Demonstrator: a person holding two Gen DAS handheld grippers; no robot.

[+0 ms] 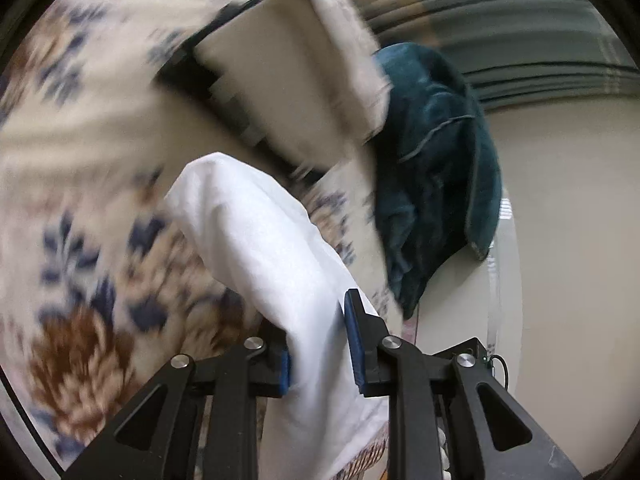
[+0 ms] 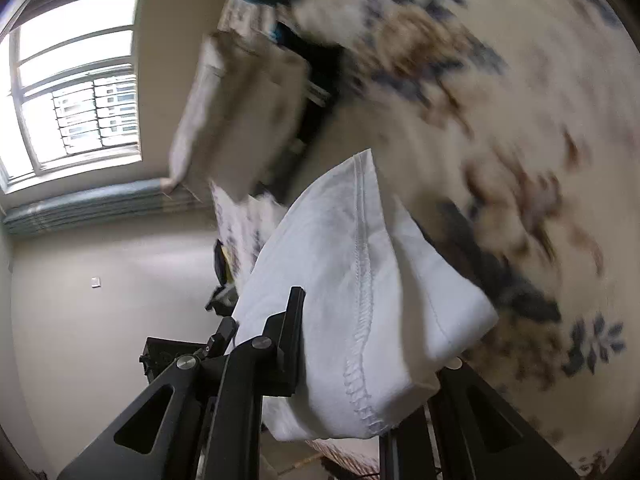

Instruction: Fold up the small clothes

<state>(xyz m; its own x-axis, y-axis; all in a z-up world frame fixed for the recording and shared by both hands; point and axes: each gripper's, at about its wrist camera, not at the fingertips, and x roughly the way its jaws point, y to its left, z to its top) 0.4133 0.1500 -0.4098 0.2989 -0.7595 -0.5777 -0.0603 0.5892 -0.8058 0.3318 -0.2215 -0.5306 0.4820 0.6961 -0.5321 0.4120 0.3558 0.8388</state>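
A white garment (image 1: 264, 240) hangs lifted above a floral bedspread (image 1: 80, 184). My left gripper (image 1: 320, 344) has the cloth between its blue-padded fingers (image 1: 354, 340); the jaws stand partly apart with fabric filling the gap. In the right wrist view the same white garment (image 2: 360, 280), with a stitched seam down its middle, drapes over my right gripper (image 2: 360, 340). Its left finger (image 2: 292, 332) shows; the right one is hidden under the cloth. Both views are tilted and blurred by motion.
A dark teal garment (image 1: 436, 168) lies heaped at the bed's edge. A cream pillow (image 1: 280, 80) lies further back on the bedspread (image 2: 480, 100). A window (image 2: 76, 92) with curtains and a beige wall (image 2: 100, 280) lie beyond the bed.
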